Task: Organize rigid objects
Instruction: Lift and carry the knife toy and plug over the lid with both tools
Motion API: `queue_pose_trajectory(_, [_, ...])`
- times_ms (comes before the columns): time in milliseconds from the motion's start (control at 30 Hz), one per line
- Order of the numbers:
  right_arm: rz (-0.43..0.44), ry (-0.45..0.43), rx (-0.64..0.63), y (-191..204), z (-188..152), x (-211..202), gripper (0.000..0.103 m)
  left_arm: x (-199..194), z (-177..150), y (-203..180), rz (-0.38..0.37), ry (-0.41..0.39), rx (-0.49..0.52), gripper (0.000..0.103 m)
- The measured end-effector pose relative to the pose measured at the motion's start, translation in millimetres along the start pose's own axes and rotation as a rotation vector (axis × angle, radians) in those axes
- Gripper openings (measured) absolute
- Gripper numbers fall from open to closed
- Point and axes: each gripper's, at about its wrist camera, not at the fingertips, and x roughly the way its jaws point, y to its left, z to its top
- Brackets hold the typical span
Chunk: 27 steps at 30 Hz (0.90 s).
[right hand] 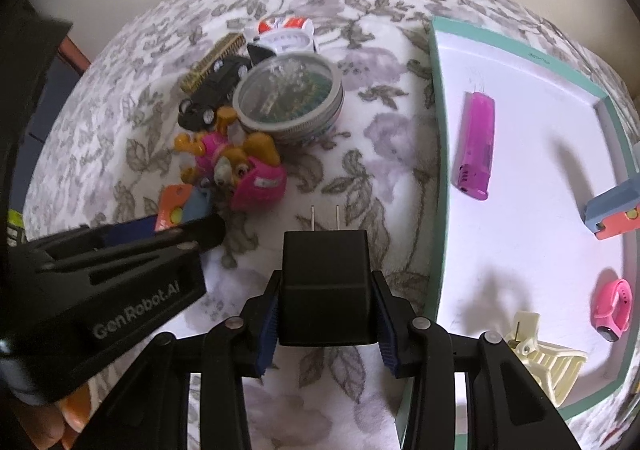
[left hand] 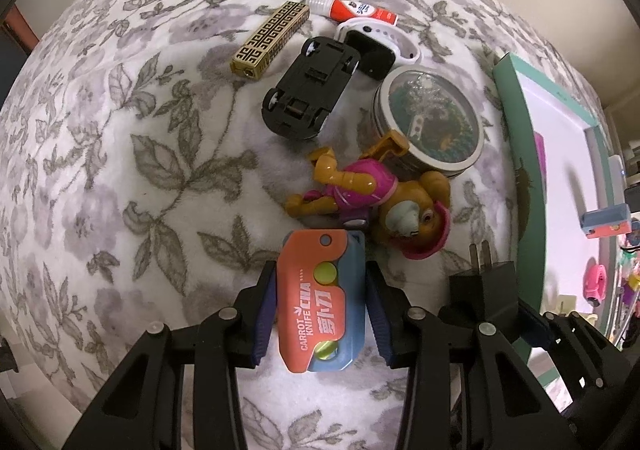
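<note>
Orange and blue plastic fills the left wrist view: the toy carrot knife point(left hand: 322, 300) sits between my left gripper point(left hand: 320, 308) pads, jaws clenched on its long sides over the floral blanket point(left hand: 120, 170). The grip is near the lower half, so I judge the knife could pivot when I carry it. Just ahead lie the toy dog point(left hand: 360, 194), touching the round tin point(left hand: 430, 120), then the upturned black toy car point(left hand: 310, 94). If I swing low toward the teal tray point(left hand: 516, 138), the knife tip may catch the dog and drag the pile

In the right wrist view, my right gripper point(right hand: 326, 310) has its jaws grasping the black plug adapter point(right hand: 325, 286), prongs pointing forward. The smooth block could slip if I tilt it sharply. The tray's rim point(right hand: 438, 170) stands just beside it on the right; a low sweep might knock the prongs on that edge. Inside lie a pink lighter point(right hand: 476, 146), a pink watch point(right hand: 612, 308) and a cream clip point(right hand: 548, 362), so a careless drop may land on them. Both grippers are close together and could collide
</note>
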Motion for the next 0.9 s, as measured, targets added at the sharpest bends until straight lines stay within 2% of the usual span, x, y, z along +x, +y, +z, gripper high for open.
queue_pose_trajectory(133, [0.044,-0.036,0.026,-6.4,9.5,-18.3,0.044,-17.7,1.8,0.3,-0.031,-0.041,-0.003,0.044])
queue_pose_trajectory(300, [0.056,-0.127,0.048,-12.8,14.9,-57.0,0.044,-59.5,4.5,3.8,-0.073,-0.158,-0.013,0.044])
queue_pose_trajectory(467, [0.064,-0.270,0.086,-22.5,17.3,-105.7,0.044,-116.9,2.9,2.8,-0.121,-0.331,-0.015,0.044])
queue_pose_trajectory(600, [0.038,-0.390,0.117,-33.6,15.5,-146.6,0.044,-145.6,3.3,-9.4,-0.153,-0.412,0.006,0.044])
queue_pose_trajectory(733, [0.010,-0.476,0.172,-52.0,9.6,-177.0,0.043,-159.7,4.5,-28.2,-0.193,-0.441,0.040,0.044])
queue_pose_trajectory(900, [-0.046,-0.530,0.259,-83.2,0.3,-198.7,0.043,-165.2,13.3,-63.9,-0.204,-0.441,0.103,0.044])
